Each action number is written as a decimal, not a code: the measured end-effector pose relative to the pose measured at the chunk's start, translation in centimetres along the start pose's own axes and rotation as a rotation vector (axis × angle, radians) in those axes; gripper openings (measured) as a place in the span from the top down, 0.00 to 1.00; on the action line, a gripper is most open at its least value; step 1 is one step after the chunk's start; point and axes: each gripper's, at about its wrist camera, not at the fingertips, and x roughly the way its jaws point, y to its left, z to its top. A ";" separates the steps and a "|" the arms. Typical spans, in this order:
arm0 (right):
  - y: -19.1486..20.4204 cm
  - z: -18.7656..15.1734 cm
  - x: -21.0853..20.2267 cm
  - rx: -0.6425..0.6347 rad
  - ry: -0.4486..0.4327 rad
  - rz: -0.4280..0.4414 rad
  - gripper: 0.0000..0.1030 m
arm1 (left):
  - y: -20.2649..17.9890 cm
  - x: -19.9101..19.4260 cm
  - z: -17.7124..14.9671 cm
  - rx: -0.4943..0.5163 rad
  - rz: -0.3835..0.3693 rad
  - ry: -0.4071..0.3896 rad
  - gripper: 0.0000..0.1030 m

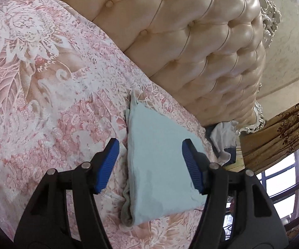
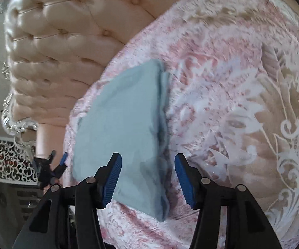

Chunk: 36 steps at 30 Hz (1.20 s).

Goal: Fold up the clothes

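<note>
Both claws stand open and empty — the folded garment [image 1: 159, 166] lies between the left claw [image 1: 150, 167] pads, long axis toward 12 o'clock, and runs toward 11 from the right claw [image 2: 147, 178] on the bed [image 1: 45, 103].

One folded pale blue garment [image 1: 159, 172] is seen lying on one pink flowered bedspread [image 1: 45, 83]. One tufted headboard [image 1: 191, 41] is seen behind it. Two grippers are counted: the left gripper [image 1: 150, 166] and the right gripper [image 2: 147, 178], each with two blue pads [image 1: 107, 166]. One crumpled white cloth [image 1: 222, 139] and one patterned curtain [image 1: 284, 128] are seen beside the bed.
</note>
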 end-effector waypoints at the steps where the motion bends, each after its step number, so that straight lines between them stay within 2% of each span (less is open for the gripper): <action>1: 0.0 0.0 0.2 -0.002 0.006 -0.006 0.47 | -0.1 0.1 0.0 0.000 0.001 0.001 0.37; 7: 1.3 0.4 1.0 -0.052 0.007 0.030 0.47 | -0.4 1.9 0.1 0.021 0.011 0.022 0.37; 10: 0.9 1.0 1.8 -0.043 0.016 -0.031 0.47 | -0.6 2.3 0.2 0.029 0.012 0.030 0.37; 19: 0.9 2.2 3.1 -0.020 0.036 0.126 0.46 | -0.6 2.6 0.3 0.038 0.017 0.030 0.37; 24: 0.5 2.7 3.2 -0.003 0.027 0.142 0.45 | -0.5 2.4 0.2 0.042 0.013 0.045 0.37; 25: 0.8 2.7 3.1 -0.023 0.021 0.126 0.54 | -0.7 2.3 0.2 0.055 0.019 0.055 0.37; 26: 1.5 2.5 2.9 -0.073 0.004 0.077 0.85 | -0.9 2.1 0.1 0.071 0.027 0.065 0.37; 27: 2.0 2.4 3.0 -0.105 0.002 0.041 0.94 | -1.1 1.9 0.1 0.086 0.035 0.075 0.37; 29: 2.8 2.0 3.0 -0.144 -0.001 -0.008 0.94 | -1.6 1.6 0.0 0.117 0.052 0.095 0.37; 32: 3.6 1.5 2.7 -0.192 -0.019 -0.088 0.94 | -3.1 1.4 -0.8 0.248 0.143 0.131 0.36; 36: 4.9 0.9 2.4 -0.259 -0.043 -0.195 0.94 | -4.4 2.6 -3.6 0.394 0.206 0.211 0.36</action>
